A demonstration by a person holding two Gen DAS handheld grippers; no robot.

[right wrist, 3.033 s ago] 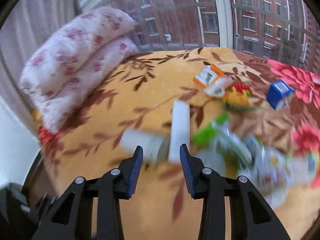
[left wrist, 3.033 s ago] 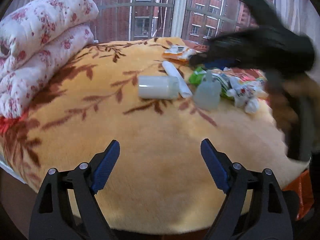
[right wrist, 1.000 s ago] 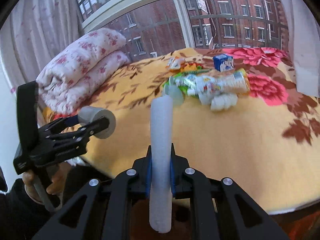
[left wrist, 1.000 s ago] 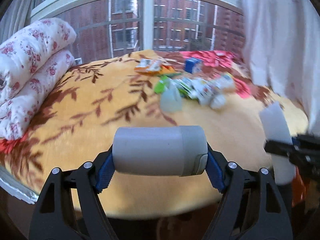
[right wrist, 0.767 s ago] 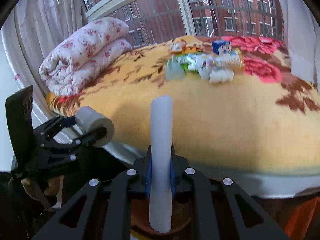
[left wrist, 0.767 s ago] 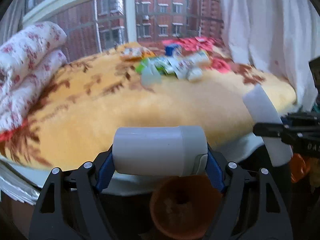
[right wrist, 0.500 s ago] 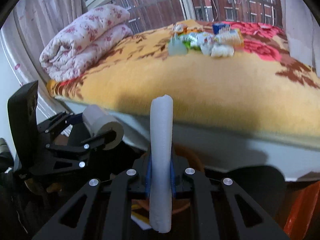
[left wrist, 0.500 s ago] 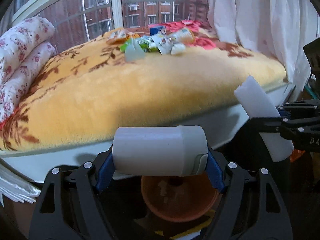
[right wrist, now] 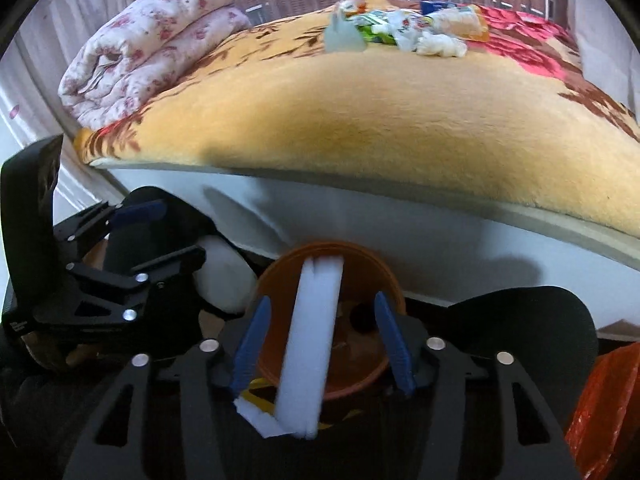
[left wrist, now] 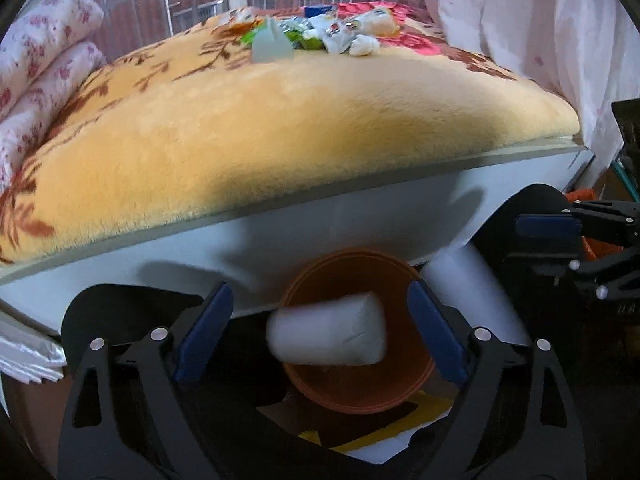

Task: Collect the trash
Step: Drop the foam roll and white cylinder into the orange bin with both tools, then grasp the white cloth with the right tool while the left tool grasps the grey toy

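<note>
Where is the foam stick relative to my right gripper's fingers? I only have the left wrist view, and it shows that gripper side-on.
Observer: In the right wrist view the right gripper is open. The foam stick lies blurred between its fingers, apparently touching neither pad.
Operator: Is the stick lined up with the bin?
Observer: Its far end overlaps the mouth of the orange bin, roughly centred.
Operator: Anything else near the bin on that side?
Observer: A red plastic bag sits at the lower right edge of that view.
</note>
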